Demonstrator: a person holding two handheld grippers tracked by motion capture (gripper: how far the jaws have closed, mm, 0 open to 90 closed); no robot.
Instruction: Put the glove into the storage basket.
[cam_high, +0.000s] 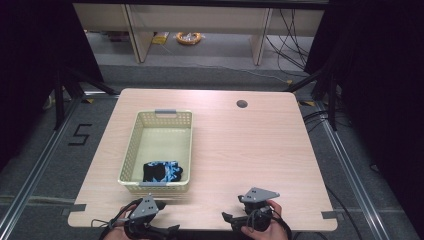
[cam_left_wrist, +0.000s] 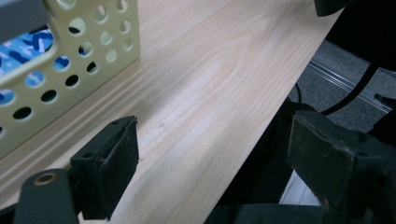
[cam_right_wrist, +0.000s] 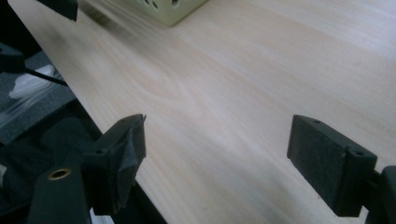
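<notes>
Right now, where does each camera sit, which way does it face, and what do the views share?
High view: above the person's edge, facing forward and down on the table, basket and blue-black cloth; hands holding the left gripper and right gripper enter at the bottom.
Left gripper view: rides the left gripper, looks along the near table edge; jaws apart.
Right gripper view: rides the right gripper, low over the wood; jaws apart.
Shared: both gripper views catch a corner of the basket.

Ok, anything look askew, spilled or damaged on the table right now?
Nothing stands out. The basket sits flat on the table, with the blue-and-black cloth bunched inside at its near end. Both claws are open and hold nothing.
</notes>
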